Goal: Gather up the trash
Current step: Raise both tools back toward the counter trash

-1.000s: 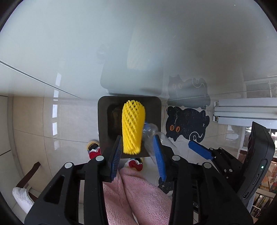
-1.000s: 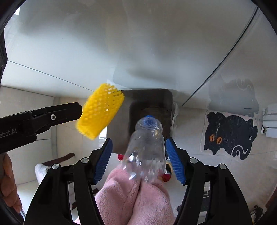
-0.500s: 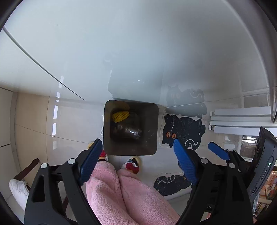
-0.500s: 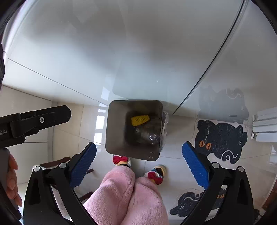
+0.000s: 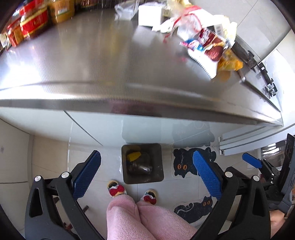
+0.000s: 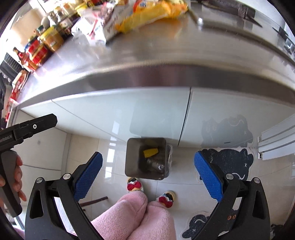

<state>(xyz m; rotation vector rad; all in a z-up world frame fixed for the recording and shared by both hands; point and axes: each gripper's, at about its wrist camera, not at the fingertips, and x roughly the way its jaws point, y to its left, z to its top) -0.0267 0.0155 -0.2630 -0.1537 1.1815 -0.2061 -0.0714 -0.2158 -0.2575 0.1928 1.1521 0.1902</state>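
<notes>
Steel surface (image 5: 103, 55): snack wrappers (image 5: 208, 44) at right edge, white box (image 5: 150, 13), jars (image 5: 31, 22) back left. Tiled floor (image 6: 92, 153): trash bin (image 6: 132, 160), black cat mat (image 6: 228, 162) beside it.

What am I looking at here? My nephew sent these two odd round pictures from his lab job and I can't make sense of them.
No robot: a person in pink trousers holds a hand-operated gripper in each hand, each with a wide-angle camera looking along its blue fingers. One picture is from the left gripper, the other from the right gripper. Both are open and hold nothing. Below on the floor stands a trash bin with a yellow foam net and a clear plastic bottle inside. Snack wrappers lie on the steel counter above.
</notes>
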